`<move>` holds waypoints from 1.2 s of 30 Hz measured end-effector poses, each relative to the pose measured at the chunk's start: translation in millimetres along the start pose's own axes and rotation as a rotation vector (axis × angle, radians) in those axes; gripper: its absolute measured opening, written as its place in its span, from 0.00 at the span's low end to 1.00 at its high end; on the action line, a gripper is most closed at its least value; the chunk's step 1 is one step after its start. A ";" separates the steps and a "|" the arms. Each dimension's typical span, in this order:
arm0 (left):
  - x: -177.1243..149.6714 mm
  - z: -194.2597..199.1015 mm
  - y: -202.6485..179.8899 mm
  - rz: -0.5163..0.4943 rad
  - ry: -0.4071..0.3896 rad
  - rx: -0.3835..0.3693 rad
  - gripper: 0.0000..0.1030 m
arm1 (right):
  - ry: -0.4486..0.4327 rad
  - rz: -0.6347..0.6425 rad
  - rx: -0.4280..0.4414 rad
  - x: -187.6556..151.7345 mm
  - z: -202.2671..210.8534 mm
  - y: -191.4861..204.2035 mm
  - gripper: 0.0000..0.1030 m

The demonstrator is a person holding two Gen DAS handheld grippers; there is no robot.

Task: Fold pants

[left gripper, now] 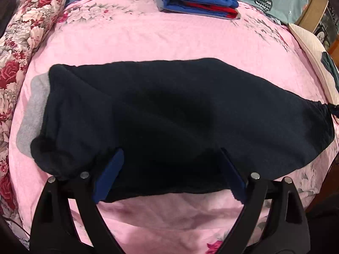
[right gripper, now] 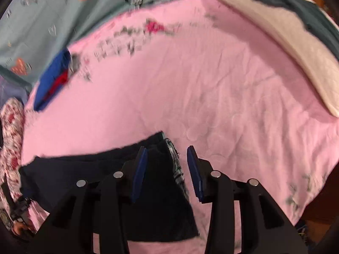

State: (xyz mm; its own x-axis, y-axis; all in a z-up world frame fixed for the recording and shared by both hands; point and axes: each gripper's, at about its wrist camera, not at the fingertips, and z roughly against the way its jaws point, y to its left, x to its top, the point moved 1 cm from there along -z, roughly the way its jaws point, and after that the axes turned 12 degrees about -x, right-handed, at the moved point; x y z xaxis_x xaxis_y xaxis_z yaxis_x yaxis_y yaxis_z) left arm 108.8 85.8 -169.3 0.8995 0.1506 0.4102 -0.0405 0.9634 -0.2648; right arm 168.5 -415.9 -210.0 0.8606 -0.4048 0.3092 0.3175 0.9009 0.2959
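Note:
Dark navy pants (left gripper: 169, 114) lie across a pink bedspread (left gripper: 148, 42), folded lengthwise, with grey cuffs (left gripper: 34, 114) at the left and the gathered waistband at the right. My left gripper (left gripper: 171, 165) is open, its blue pads over the near edge of the pants. In the right wrist view the waistband end of the pants (right gripper: 161, 169) lies between and below the pads. My right gripper (right gripper: 167, 165) is open just above that end, its right pad over bare bedspread (right gripper: 233, 105).
A folded blue and red garment (left gripper: 197, 0) lies at the far side of the bed. A floral pillow (left gripper: 23, 42) borders the left. A cream pillow with dark cloth (right gripper: 296, 31) lies at the right. A teal blanket (right gripper: 42, 10) lies behind.

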 end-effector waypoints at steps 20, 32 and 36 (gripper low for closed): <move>-6.4 26.8 54.3 -0.042 -0.033 0.057 0.76 | -0.204 -0.002 -0.107 -1.3 57.4 30.7 0.49; -6.5 81.0 78.7 -0.080 -0.085 0.102 0.89 | -0.123 0.724 0.471 -108.3 76.0 332.1 0.38; -13.1 108.5 95.1 -0.036 -0.148 0.120 0.89 | -0.040 0.805 0.525 -136.4 50.0 405.4 0.34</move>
State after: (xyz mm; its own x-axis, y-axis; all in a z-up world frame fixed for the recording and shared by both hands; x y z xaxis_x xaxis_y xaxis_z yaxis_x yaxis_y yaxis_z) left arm 46.0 199.5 -105.1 0.8278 0.1383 0.5437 -0.0695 0.9869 -0.1453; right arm 159.8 -3.3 -87.0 0.7252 0.2902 0.6244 -0.5896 0.7300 0.3456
